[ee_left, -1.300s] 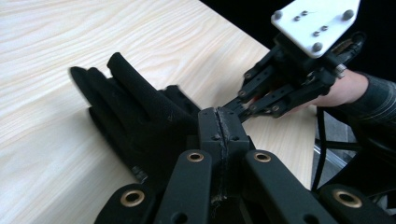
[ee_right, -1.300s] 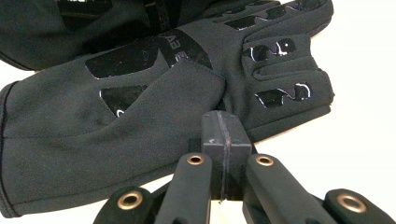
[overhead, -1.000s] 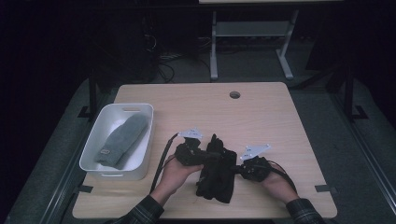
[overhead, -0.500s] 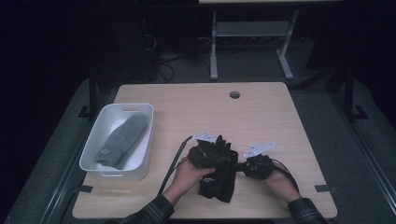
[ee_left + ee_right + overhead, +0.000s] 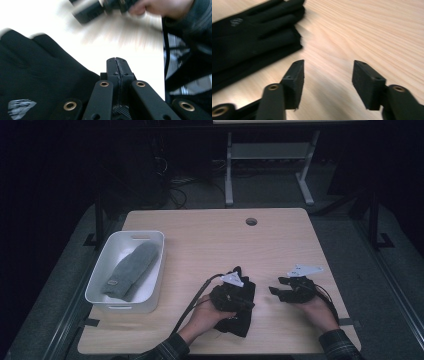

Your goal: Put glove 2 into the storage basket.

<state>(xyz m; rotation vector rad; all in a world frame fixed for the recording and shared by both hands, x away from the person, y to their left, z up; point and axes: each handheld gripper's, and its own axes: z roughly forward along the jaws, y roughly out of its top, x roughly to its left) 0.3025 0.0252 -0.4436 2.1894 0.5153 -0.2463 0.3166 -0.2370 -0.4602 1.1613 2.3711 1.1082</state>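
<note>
A dark room surrounds my pale wooden bench (image 5: 210, 245). At its left edge a white tub (image 5: 102, 282) holds one grey mitten (image 5: 131, 270). Near the front lies the black glove (image 5: 239, 312), flat, fingers pointing away; my right claw view adds a small pale logo on its back. My left claw (image 5: 117, 65) rests over the glove, jaws pressed together on nothing. My right claw (image 5: 327, 77), just beside the glove, has just been opening, jaws apart over bare wood.
</note>
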